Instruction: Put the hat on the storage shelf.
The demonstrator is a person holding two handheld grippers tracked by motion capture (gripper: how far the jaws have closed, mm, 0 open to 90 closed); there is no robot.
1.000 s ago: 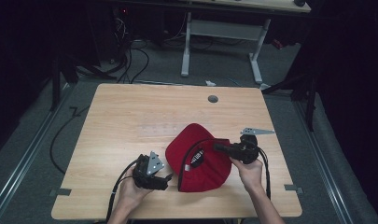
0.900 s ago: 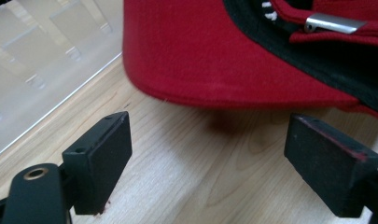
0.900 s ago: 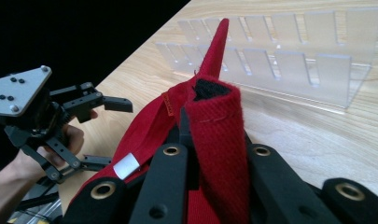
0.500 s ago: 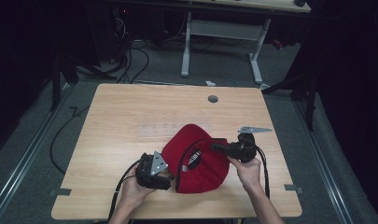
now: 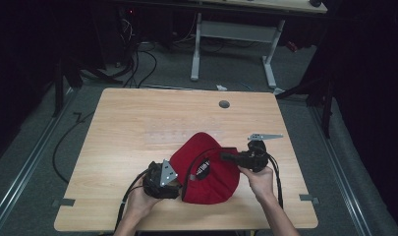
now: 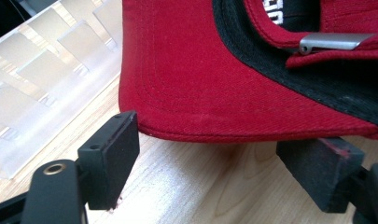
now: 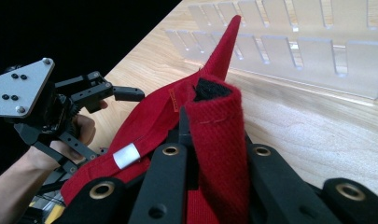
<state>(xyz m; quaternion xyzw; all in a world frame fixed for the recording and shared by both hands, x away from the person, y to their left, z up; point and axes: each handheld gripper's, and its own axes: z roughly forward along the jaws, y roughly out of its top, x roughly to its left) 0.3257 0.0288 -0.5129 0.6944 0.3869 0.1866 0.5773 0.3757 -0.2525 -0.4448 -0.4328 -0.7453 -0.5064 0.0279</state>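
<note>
One gripper, the right gripper (image 7: pixel 210 154), is pinching the red cap (image 5: pixel 209 169); the left gripper (image 6: pixel 224 163) is probably closing, its jaws spread beside the brim.

A light wooden bench (image 5: pixel 137 123) with a small round hole (image 5: pixel 224 104) near its far edge. A red cap (image 5: pixel 206 169) lies on its near half, toward the right. A clear slotted plastic rack (image 7: pixel 289 42) rests on the wood beside the cap.

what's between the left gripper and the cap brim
Nothing visible. The left gripper has open jaws that have just been closing a little, and the red cap has its brim edge right at them over bare table.
</note>
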